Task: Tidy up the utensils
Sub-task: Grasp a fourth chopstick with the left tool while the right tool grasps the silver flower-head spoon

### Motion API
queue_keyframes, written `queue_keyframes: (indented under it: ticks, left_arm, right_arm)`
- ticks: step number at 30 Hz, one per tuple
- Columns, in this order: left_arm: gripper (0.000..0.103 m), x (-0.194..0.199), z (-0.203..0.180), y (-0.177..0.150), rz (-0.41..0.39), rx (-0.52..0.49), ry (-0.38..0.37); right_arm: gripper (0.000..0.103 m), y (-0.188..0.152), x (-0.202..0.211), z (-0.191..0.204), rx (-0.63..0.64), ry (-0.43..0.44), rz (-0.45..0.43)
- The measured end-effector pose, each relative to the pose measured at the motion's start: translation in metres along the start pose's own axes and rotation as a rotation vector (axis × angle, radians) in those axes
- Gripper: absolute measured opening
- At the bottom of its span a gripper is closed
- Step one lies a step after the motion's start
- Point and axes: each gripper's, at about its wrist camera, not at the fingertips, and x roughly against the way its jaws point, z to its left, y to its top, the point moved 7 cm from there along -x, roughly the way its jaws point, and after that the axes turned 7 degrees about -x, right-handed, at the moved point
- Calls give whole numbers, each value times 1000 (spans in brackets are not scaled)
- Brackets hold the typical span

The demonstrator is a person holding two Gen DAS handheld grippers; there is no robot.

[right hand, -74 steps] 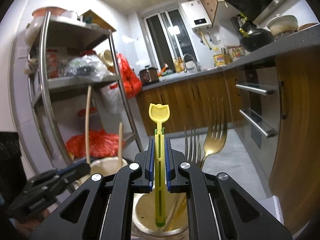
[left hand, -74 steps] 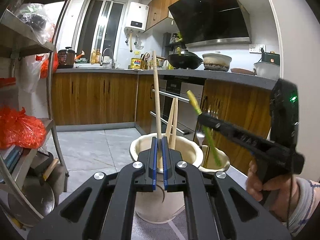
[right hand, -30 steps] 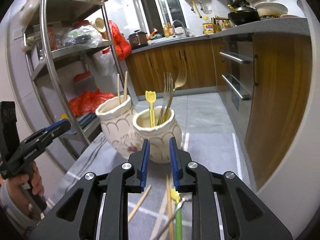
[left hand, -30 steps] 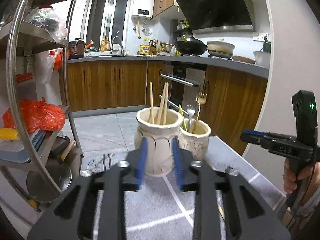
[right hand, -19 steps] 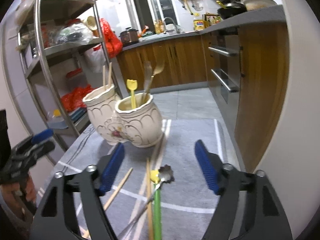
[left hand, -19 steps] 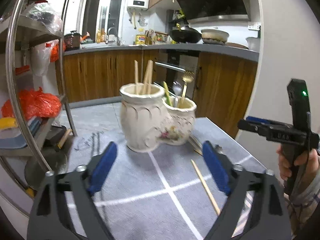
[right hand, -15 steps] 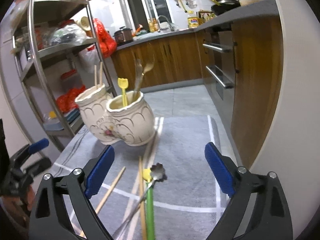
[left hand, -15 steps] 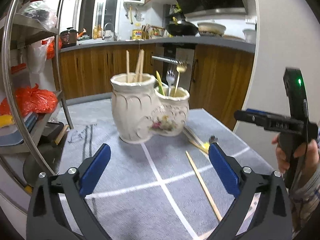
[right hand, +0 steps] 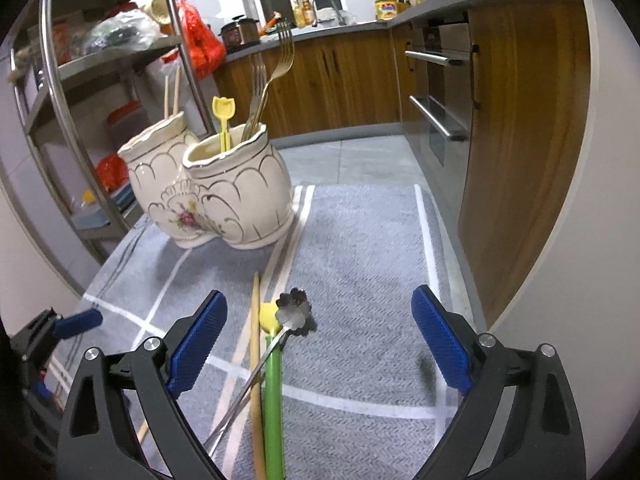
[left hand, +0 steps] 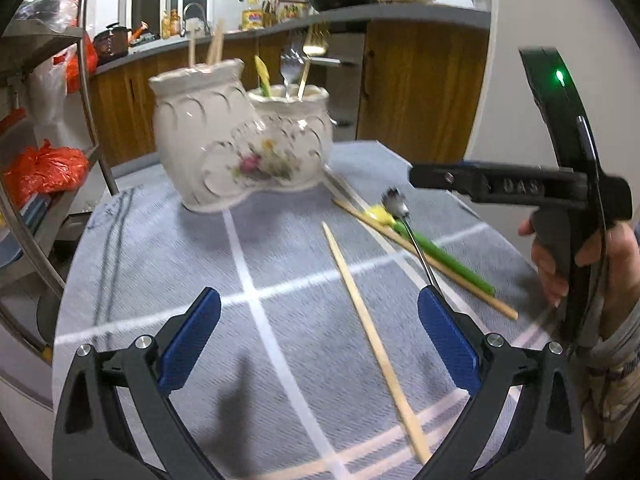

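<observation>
Both tongs hang wide open and empty over the grey striped mat [left hand: 280, 248] that covers the surface. The left tongs [left hand: 320, 344] sit low, blue pads spread, and a lone wooden chopstick [left hand: 372, 340] runs right up between them, lying flat on the mat. The right tongs [right hand: 320, 340] are spread just as wide above a little heap: a green-handled utensil with a yellow head [right hand: 273, 392], a slim metal spoon with a flower-shaped bowl [right hand: 295, 312] crossing over it, and a second chopstick [right hand: 254, 344] just beside them on the left.

Behind stands the ceramic holder, two joined cream pots. The taller pot [left hand: 196, 132] has chopsticks standing in it; the shorter pot [right hand: 236, 196] holds two forks [right hand: 276, 68] and a yellow tulip-topped pick [right hand: 222, 120].

So the job looks partly done, with four loose pieces left to go into the pots.

On handling: the chopstick is light, stiff and thin, and lying flat on cloth it gives little to bite on. A pinch across the shaft near the middle should keep it from swinging; a grip near one end would likely let it droop or twist. The metal spoon looks smooth and probably slippery, and it rests on the green handle, so lifting either one may drag the other along. The pots are ceramic, so a utensil is better lowered in than dropped.
</observation>
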Motion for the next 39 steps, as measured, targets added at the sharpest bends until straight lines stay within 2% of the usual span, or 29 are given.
queue_keyframes:
  ticks: [5, 7, 10, 13, 15, 19, 21, 23, 24, 26, 28, 29, 32, 39]
  left_arm:
    - [97, 0, -9, -5, 22, -9, -5]
    - [94, -1, -14, -6, 27, -25, -2]
    - [80, -1, -19, -10, 41, -41, -12]
    - [66, -1, -23, -13, 57, -50, -33]
    - [58, -2, -26, -14, 68, -60, -45]
    - [50, -6, -32, -19, 92, -72, -56]
    - [48, -7, -34, -20, 92, -82, -44]
    - [43, -8, -32, -19, 92, -83, -35]
    - [40, -8, -31, -18, 92, -81, -33]
    - [24, -8, -29, -18, 94, -80, -28]
    - [15, -8, -25, -17, 96, -75, -31]
    - [9, -8, -23, -17, 98, -77, -31]
    - [6, -11, -19, -15, 105, -87, -39]
    - [6, -4, 1, -7, 61, -61, -45]
  right_arm:
    - [88, -3, -6, 5, 13, 37, 36]
    - [72, -4, -10, 7, 20, 44, 58]
    - [54, -6, -18, 11, 24, 65, 97]
    - [38, -6, -24, 12, 25, 69, 119]
    - [32, -6, -28, 12, 21, 76, 137]
    - [32, -6, -31, 8, -24, 107, 156]
    - [32, -6, -33, 5, -46, 116, 164]
    - [32, -8, -35, 2, -70, 138, 185]
    - [28, -9, -36, 3, -75, 144, 190]
    - [22, -9, -35, 4, -75, 154, 189]
    - [11, -8, -33, 5, -65, 154, 177]
    - [9, -7, -31, 7, -56, 151, 166]
    - [2, -6, -26, 10, -37, 146, 137]
    - [1, 6, -2, 24, 20, 165, 50]
